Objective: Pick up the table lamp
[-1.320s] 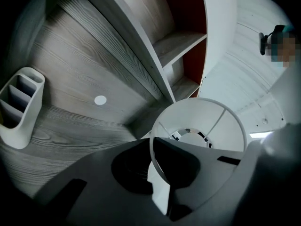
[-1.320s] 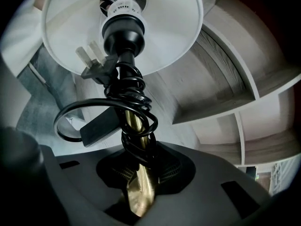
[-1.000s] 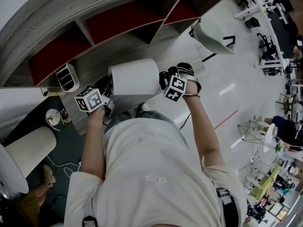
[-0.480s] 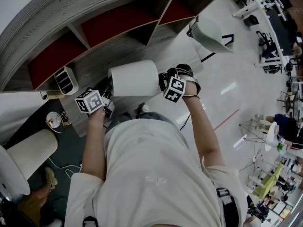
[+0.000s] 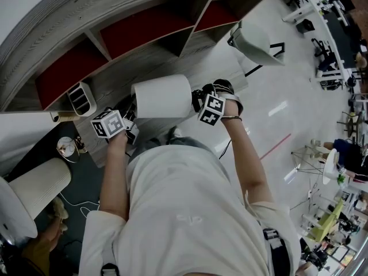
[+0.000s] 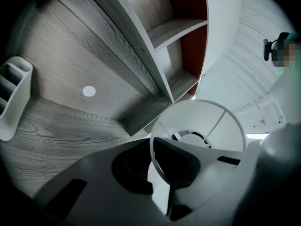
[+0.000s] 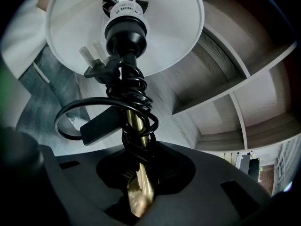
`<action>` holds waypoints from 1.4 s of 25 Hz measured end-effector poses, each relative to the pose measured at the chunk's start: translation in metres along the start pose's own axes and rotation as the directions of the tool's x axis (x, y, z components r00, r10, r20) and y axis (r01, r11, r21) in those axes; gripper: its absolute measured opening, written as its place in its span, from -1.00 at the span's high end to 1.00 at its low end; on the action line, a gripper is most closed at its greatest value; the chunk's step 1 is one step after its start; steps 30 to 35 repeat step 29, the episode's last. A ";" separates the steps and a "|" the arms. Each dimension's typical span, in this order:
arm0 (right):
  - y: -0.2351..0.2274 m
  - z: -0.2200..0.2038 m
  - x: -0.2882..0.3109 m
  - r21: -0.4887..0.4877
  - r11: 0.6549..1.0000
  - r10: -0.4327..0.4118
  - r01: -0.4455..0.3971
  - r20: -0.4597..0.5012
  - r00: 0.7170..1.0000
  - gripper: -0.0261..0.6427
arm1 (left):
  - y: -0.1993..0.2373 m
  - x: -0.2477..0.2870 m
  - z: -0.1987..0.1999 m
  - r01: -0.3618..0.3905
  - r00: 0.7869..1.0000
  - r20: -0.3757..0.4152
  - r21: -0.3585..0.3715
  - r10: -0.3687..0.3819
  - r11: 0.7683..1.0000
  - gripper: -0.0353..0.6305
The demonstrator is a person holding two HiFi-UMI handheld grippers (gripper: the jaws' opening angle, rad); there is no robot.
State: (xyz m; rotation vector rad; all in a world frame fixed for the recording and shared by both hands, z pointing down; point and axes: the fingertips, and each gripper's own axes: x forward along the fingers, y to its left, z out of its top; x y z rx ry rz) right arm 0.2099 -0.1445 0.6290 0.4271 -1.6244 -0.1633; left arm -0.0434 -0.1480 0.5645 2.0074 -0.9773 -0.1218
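Before a curved grey wood-grain shelf unit (image 5: 155, 53) with dark red back panels, a table lamp (image 5: 163, 96) with a white drum shade and a brass stem is held off any surface, lying roughly on its side between the two grippers and just in front of the person's white shirt (image 5: 184, 211). At the shade's left end, the left gripper (image 5: 132, 119) is seen with its jaws drawn almost together on the thin rim of the white drum shade (image 6: 202, 121); in the left gripper view that rim is pinched between them, with one jaw inside the shade and the other outside, and the wire spokes and centre ring are visible through the open end. At the opposite end, the right gripper (image 5: 198, 98) is pointed steeply downward, and its jaws are clamped on the brass stem (image 7: 136, 126), which runs up from between them to a black lamp socket (image 7: 123, 34) under the shade. A black power cord (image 7: 127, 93) is wound in loops around the stem, and its plug (image 7: 96, 67) is tucked beside the socket. A white slotted holder (image 5: 80, 95) is seen standing on the grey shelf to the left of the lamp, apart from it. The lamp's base cannot be made out.
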 end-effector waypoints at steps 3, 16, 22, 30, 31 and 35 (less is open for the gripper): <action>0.000 0.002 -0.002 -0.003 1.000 0.002 -0.002 0.000 1.000 0.59 | -0.001 -0.001 0.002 0.003 1.000 0.000 -0.004 -0.003 1.000 0.81; 0.006 0.012 0.001 -0.006 1.000 0.020 -0.020 -0.003 1.000 0.59 | 0.008 -0.008 0.004 -0.003 1.000 -0.014 -0.008 0.003 1.000 0.81; 0.006 0.015 0.000 -0.008 1.000 0.024 -0.024 0.001 1.000 0.60 | 0.008 -0.010 0.007 -0.005 1.000 -0.010 -0.007 0.005 1.000 0.81; 0.010 0.021 0.006 -0.006 0.999 0.031 -0.031 0.001 1.000 0.59 | 0.016 -0.013 0.008 -0.011 1.000 -0.012 -0.002 0.011 1.000 0.82; 0.010 0.021 0.006 -0.006 0.999 0.031 -0.031 0.001 1.000 0.59 | 0.016 -0.013 0.008 -0.011 1.000 -0.012 -0.002 0.011 1.000 0.82; 0.010 0.021 0.006 -0.006 0.999 0.031 -0.031 0.001 1.000 0.59 | 0.016 -0.013 0.008 -0.011 1.000 -0.012 -0.002 0.011 1.000 0.82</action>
